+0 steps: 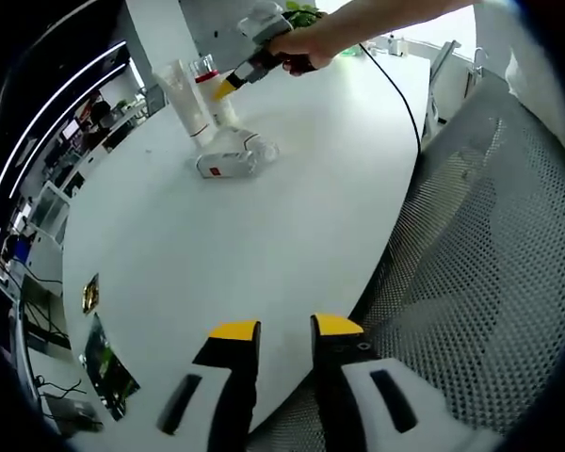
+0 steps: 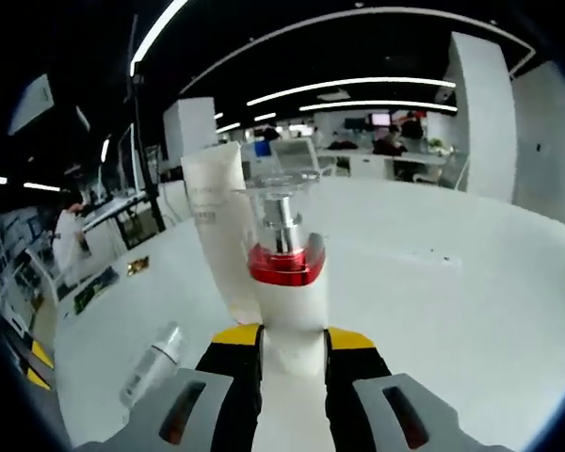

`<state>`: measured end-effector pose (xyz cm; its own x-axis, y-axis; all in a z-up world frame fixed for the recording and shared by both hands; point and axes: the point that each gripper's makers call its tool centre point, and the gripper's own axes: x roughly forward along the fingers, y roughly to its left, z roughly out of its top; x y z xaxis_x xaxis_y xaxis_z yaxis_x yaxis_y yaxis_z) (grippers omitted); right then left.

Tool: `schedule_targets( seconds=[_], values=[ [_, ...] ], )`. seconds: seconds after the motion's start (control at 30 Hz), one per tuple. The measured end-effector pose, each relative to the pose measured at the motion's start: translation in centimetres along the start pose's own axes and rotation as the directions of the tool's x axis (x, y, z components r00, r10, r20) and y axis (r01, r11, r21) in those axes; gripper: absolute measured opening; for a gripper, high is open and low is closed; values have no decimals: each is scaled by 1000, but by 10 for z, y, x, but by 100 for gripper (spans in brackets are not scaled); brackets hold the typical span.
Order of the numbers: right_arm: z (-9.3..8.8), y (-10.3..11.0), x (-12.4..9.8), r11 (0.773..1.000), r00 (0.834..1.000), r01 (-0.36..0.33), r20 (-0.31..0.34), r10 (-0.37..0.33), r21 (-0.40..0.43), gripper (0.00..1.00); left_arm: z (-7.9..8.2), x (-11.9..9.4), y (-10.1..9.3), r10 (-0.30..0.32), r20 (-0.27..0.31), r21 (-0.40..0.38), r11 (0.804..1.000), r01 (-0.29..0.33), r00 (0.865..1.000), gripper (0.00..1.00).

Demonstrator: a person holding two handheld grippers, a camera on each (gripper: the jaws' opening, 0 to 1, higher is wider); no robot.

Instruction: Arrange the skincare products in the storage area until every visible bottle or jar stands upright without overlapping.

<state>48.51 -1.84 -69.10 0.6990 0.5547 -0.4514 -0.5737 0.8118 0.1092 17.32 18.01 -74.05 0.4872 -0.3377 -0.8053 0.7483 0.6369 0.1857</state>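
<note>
My left gripper [image 1: 285, 330] waits low at the near edge of the white table [image 1: 292, 207], its yellow-tipped fingers [image 1: 235, 331] a little apart with nothing between them. Far ahead of those fingers sits the small group of skincare things.

Going from left to right in the left gripper view, I count one tall white tube [image 1: 185, 94] standing up, then two things lying flat in front of it — a white bottle [image 1: 224, 155] with a red band on its end, and a clear small bottle [image 1: 261, 148] just beside it (I cannot tell if they touch). Last comes one pump bottle [image 1: 207, 80] with a red collar, and my right gripper [image 1: 228, 88] is there with it.

In the right gripper view, my right fingers [image 2: 234, 336] are squeezed on that pump bottle [image 2: 288, 292], one on each side of its white body. The tube [image 2: 221, 226] stands just behind it, very near. One clear bottle [image 2: 153, 363] lies down to the left of my fingers.

What could go wrong? If I let go while the pump bottle leans, I think it may tip. If I swing it, it may knock the tube over — they are so close. The two lying bottles could roll when nudged.
</note>
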Motion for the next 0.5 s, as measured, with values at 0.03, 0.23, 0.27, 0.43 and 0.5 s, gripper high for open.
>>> schedule_targets(
  seconds=[0.03, 0.23, 0.27, 0.43, 0.5],
  values=[
    [-1, 1, 0, 1000, 1000, 2, -6, -2, 0, 13, 0, 0, 0, 0, 2, 0, 1000, 0, 1000, 17],
    [-6, 7, 1, 999, 1000, -8, -23, 9, 38, 3, 0, 0, 0, 1, 0, 0, 1000, -1, 1000, 17],
    [-6, 7, 2, 999, 1000, -4, -26, 5, 32, 3, 0, 0, 0, 1, 1, 0, 1000, -1, 1000, 17],
    [-1, 3, 4, 1000, 1000, 14, -24, -14, 14, 19, 0, 0, 0, -1, 0, -1, 1000, 1, 1000, 16],
    [5, 5, 5, 999, 1000, -3, -18, 2, -32, 32, 0, 0, 0, -1, -2, 0, 1000, 1, 1000, 16]
  ],
)
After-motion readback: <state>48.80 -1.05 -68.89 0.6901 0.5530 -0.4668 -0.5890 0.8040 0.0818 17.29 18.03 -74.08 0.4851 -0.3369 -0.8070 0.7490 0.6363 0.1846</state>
